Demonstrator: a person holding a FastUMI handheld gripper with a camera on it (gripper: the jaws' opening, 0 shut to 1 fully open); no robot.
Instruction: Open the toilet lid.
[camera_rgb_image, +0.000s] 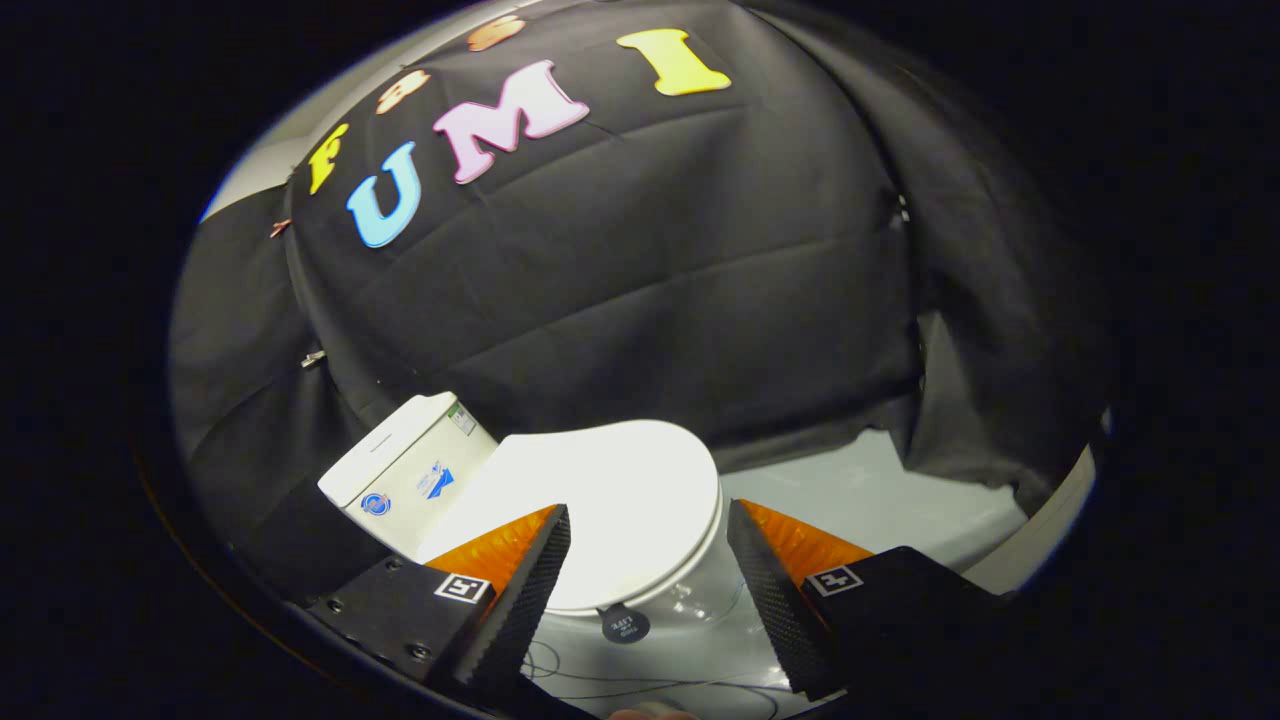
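A white toilet stands ahead of my fingers with its lid (610, 500) down flat on the bowl (680, 610). Its tank (405, 475) rises behind the lid, to the left. A small round dark tab (625, 626) hangs at the lid's front edge, between my fingers. My gripper (650, 530) is open, its two black ribbed fingers (520, 600) spread on either side of the lid's front part. Neither finger presses on the lid.
Black cloth walls close off the booth behind and to the right of the toilet. A pale floor (860, 500) shows to the right of the bowl. Thin wires (600, 685) lie across the white surface below the tab.
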